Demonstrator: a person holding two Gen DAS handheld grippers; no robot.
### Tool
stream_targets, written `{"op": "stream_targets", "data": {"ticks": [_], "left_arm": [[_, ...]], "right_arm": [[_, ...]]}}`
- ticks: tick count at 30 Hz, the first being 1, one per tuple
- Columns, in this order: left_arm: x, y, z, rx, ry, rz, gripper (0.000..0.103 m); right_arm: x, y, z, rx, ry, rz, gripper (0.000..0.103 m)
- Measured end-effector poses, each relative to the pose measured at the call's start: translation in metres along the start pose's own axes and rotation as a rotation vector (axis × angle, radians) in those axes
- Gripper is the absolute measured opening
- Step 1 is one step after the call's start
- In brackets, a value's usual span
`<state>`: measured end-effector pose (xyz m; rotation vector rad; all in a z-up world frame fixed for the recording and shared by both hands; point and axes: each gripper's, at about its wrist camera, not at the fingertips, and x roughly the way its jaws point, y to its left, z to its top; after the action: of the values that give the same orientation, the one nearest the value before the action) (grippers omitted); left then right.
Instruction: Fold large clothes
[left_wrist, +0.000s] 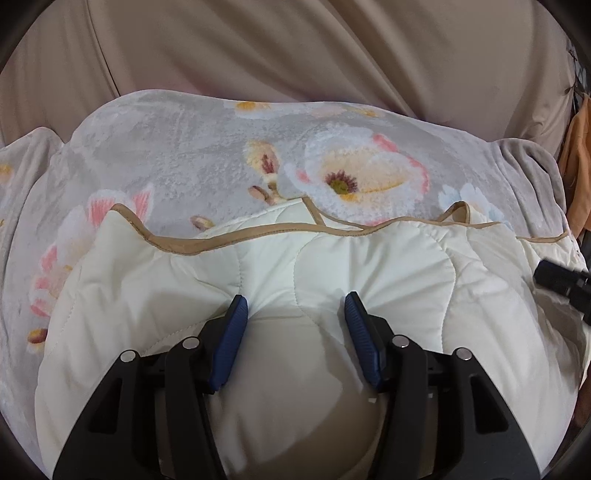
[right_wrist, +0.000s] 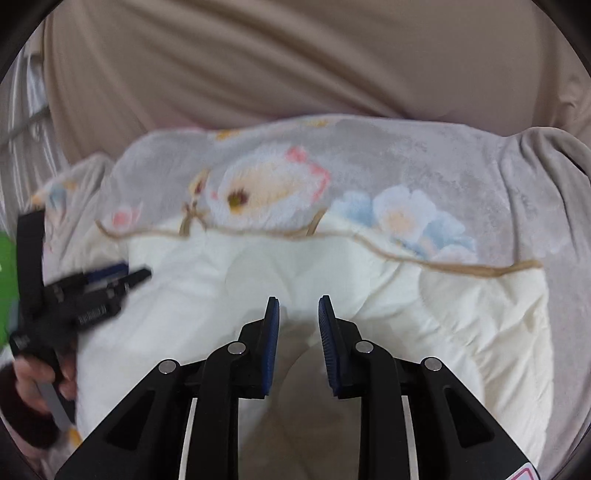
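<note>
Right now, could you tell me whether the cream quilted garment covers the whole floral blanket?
No, the cream quilted garment ends at its tan-trimmed edge, and the floral blanket lies bare beyond it.

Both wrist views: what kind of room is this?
Probably a bedroom, worked on a bed: a grey plush floral blanket covers the surface, a cream quilted tan-trimmed garment lies on it, and beige draped fabric hangs behind.

A beige curtain (left_wrist: 295, 48) hangs in broad vertical folds across the whole upper field. Below the curtain lies a bed surface covered by a grey floral blanket (left_wrist: 192, 155). Right of the curtain, orange fabric (left_wrist: 576, 155) hangs. Left of the curtain, pale vertical bars (right_wrist: 26, 107) show, blurred. Lighting is soft and even.
</note>
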<state>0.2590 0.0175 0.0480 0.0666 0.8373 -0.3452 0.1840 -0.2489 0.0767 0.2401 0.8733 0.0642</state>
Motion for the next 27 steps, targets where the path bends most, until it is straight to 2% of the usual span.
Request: {"op": "stream_targets", "data": {"ticks": [2,3,4,7,11,14,17,21,25,27], "left_arm": [[0.0,0.0,0.0,-0.002,-0.001,-0.001,0.053],[-0.001,0.001,0.001,-0.003,-0.003,-0.007,0.053],[-0.002,0.002,0.001,-0.008,-0.004,-0.01,0.053],[-0.001,0.001,0.001,-0.002,-0.003,-0.002,0.053],[-0.001,0.001,0.001,-0.002,-0.004,-0.003,0.053],[-0.001,0.001,0.001,-0.002,-0.004,-0.002,0.053],[-0.002,0.001,0.001,-0.004,-0.005,-0.002,0.053],[-0.005,0.002,0.001,-0.004,-0.009,0.003,0.054],[-0.027,0.01,0.01,-0.014,-0.049,0.018,0.055],[-0.043,0.019,0.022,-0.034,-0.092,0.024,0.062]], "right_arm": [[0.013,-0.011,-0.005,-0.001,0.035,-0.066,0.024],[0.027,-0.021,-0.012,0.019,0.079,-0.065,0.022],[0.033,-0.028,-0.015,0.06,0.092,-0.024,0.02],[0.014,-0.036,-0.011,0.109,0.069,-0.015,0.02],[-0.014,-0.054,-0.01,0.118,-0.001,-0.078,0.023],[-0.01,-0.086,-0.022,0.185,0.025,-0.122,0.023],[0.002,-0.108,-0.035,0.271,0.044,-0.058,0.02],[-0.01,-0.094,-0.027,0.236,0.022,-0.111,0.025],[-0.032,-0.085,-0.014,0.252,-0.029,-0.042,0.027],[-0.043,-0.068,-0.004,0.207,-0.052,-0.024,0.028]]}}
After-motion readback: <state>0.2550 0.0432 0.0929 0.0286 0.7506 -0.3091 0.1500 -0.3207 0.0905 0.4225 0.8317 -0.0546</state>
